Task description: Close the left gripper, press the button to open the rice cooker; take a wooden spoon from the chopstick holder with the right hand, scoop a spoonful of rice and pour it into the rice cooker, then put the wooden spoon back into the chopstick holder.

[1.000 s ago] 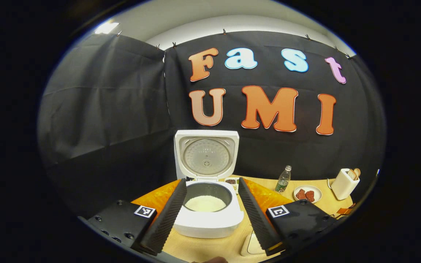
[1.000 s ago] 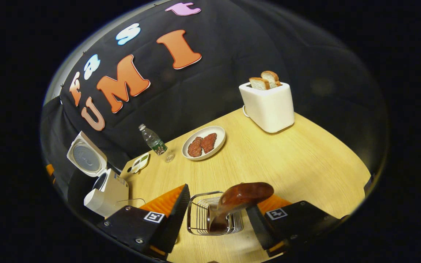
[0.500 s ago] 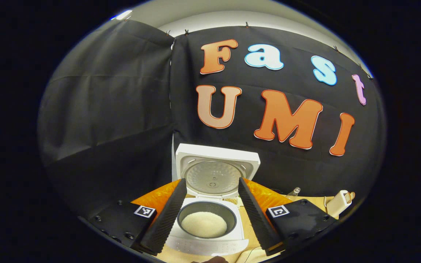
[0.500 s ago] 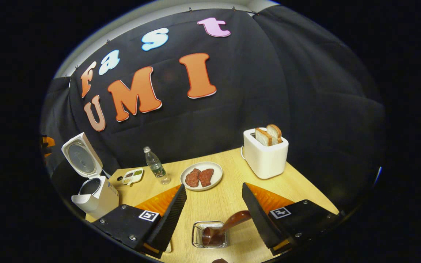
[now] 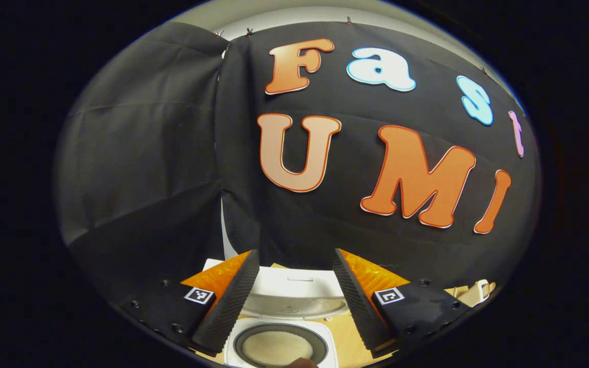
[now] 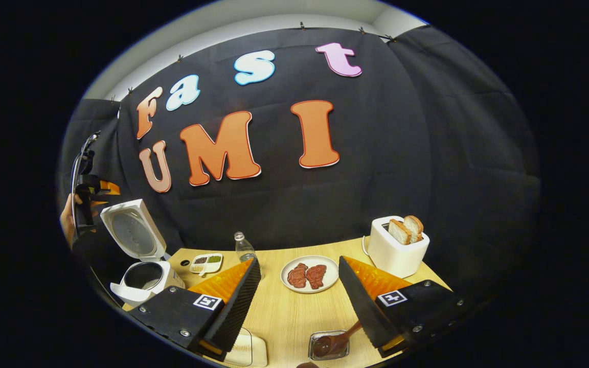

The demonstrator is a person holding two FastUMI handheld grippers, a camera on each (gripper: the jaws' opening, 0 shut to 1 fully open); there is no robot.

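Observation:
The white rice cooker (image 5: 279, 335) stands open just below my left gripper (image 5: 294, 253), its raised lid (image 5: 294, 296) seen edge-on and white rice in the pot (image 5: 274, 348). My left gripper is open and holds nothing. In the right gripper view the cooker (image 6: 143, 278) is at the far left with its lid (image 6: 133, 232) up. Above it a hand (image 6: 67, 220) holds the left gripper (image 6: 90, 191). My right gripper (image 6: 299, 260) is open, high above the table. The wooden spoon (image 6: 343, 337) rests in the wire chopstick holder (image 6: 311, 343) below its right finger.
On the wooden table (image 6: 284, 317) stand a plate (image 6: 310, 273) with two meat pieces, a water bottle (image 6: 243, 248), a divided seasoning dish (image 6: 206, 262), and a white toaster (image 6: 397, 250) with bread. A white object (image 6: 246, 350) lies near the front edge.
My right gripper has lifted and levelled out, away from the holder, with the spoon left inside. My left gripper has moved forward over the cooker and tilted up. Both stay open.

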